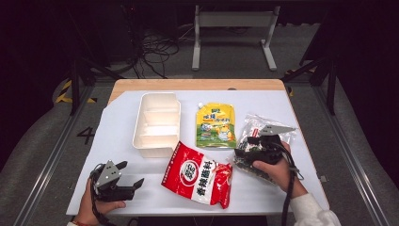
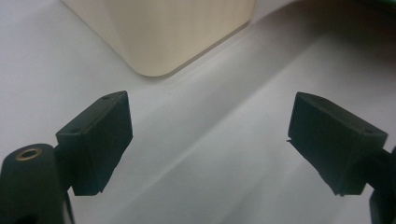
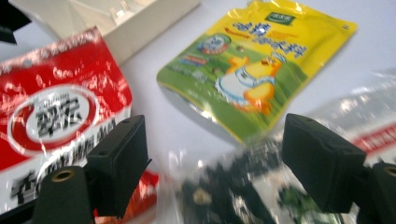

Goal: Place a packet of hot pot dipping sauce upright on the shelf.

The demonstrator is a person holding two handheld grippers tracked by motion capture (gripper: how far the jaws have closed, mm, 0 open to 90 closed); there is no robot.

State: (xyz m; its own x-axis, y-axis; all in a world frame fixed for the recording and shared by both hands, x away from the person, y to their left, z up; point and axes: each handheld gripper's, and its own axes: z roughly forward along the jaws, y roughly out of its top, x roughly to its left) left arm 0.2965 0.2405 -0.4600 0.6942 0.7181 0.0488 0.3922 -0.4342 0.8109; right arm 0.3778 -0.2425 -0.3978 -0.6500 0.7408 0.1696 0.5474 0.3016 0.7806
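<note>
A clear bag of dark dried bits [image 1: 256, 123] lies at the right of the white table cover. My right gripper [image 1: 247, 147] hovers low over it, held by a hand. In the right gripper view the right gripper [image 3: 215, 158] stands open, its jaws straddling the clear bag [image 3: 233, 196] without pressing it. A yellow-green pouch [image 1: 215, 125] lies flat in the middle, and a red and white bag [image 1: 197, 175] lies near the front. My left gripper [image 1: 131, 173] rests at the front left, open and empty [image 2: 210, 140], pointing at a corner of the cream tray [image 2: 177, 32].
The cream compartment tray [image 1: 157, 141] stands left of centre and holds nothing. The white cover [image 1: 117, 136] spans most of the wooden table [image 1: 197, 84]. Beyond the far edge are a white stand frame [image 1: 233, 21] and cables on the floor.
</note>
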